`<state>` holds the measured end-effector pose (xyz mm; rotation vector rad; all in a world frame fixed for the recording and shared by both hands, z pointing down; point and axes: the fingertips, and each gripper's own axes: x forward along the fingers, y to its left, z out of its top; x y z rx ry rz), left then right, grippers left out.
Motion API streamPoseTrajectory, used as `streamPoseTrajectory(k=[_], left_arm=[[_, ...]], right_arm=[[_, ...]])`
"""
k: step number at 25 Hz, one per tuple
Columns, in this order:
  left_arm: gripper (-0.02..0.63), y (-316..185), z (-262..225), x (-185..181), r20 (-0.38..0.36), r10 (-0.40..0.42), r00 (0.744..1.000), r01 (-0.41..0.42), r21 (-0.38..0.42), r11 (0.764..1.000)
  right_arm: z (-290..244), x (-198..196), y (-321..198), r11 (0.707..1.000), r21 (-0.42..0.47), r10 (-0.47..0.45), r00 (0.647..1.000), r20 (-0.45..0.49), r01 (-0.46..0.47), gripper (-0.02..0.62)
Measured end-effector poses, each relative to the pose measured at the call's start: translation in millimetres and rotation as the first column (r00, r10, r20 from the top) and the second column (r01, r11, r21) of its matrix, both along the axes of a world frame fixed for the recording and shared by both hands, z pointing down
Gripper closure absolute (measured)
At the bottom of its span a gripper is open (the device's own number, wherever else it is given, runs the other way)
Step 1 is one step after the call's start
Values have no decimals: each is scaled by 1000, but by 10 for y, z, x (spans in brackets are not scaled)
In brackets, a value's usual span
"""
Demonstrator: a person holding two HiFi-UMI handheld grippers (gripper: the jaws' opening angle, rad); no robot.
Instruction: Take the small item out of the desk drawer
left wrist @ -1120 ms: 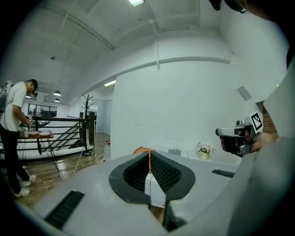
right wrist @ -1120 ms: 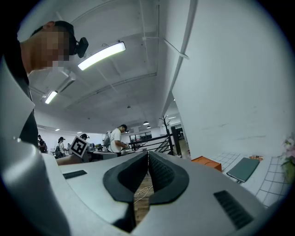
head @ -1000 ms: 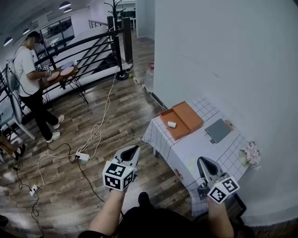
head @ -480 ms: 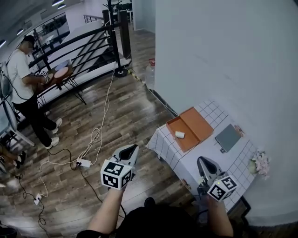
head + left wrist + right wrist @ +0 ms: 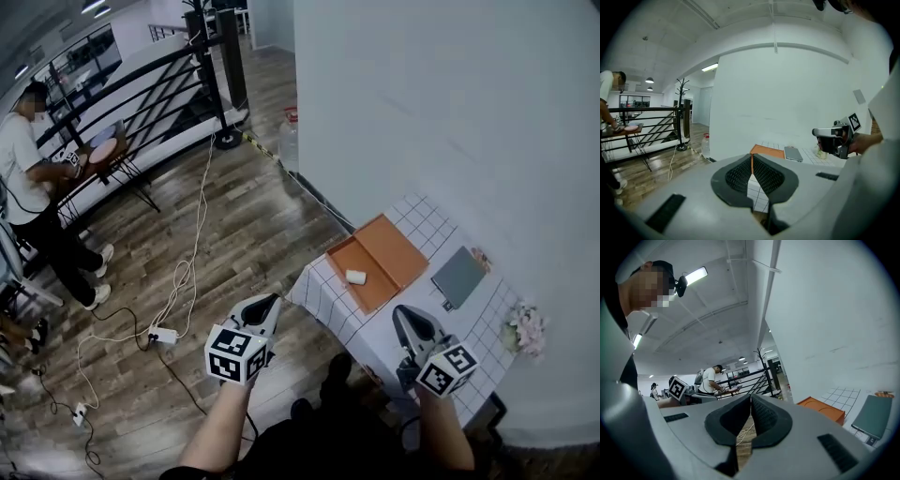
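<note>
Since 1 second ago the head view has swung: the table (image 5: 349, 317) with its checked cloth sits lower and further right, and the person (image 5: 21, 178) at the railing (image 5: 141, 89) has slid toward the left edge. Both grippers keep their places low in that view.

The left gripper (image 5: 271, 303) hangs over the wood floor (image 5: 244, 225), left of the table's near corner. In its own view the 2 ribbed pads meet at the tips with nothing between them. The right gripper (image 5: 404, 315) is above the table's front part; its jaws are likewise pressed together and empty.

The orange drawer (image 5: 394, 246) lies open on the far left part of the table top. The small white item (image 5: 356, 277) lies inside its shallow left half, well apart from both grippers. A grey flat slab (image 5: 458, 277) lies just right of the drawer, and pale flowers (image 5: 527, 330) stand near the table's right edge by the white wall (image 5: 450, 103). A white cable (image 5: 192, 253) runs across the floor to a power strip (image 5: 161, 335).
</note>
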<state>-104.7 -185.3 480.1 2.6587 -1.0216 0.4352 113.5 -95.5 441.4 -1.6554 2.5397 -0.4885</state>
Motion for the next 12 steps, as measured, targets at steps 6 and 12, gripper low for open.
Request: streamPoseTrajectory(k=[6,12], left_arm=[[588,-557,133,405,33,-16,999,17,-22,1000],[588,-1029,160,1020,82,16,996,-14,-28,999]], right_arm=[[78,524,-578,1000,5,7,1000,17,-7,591],[235,981,-1118,1000,-5,-16,999,41,16,591]])
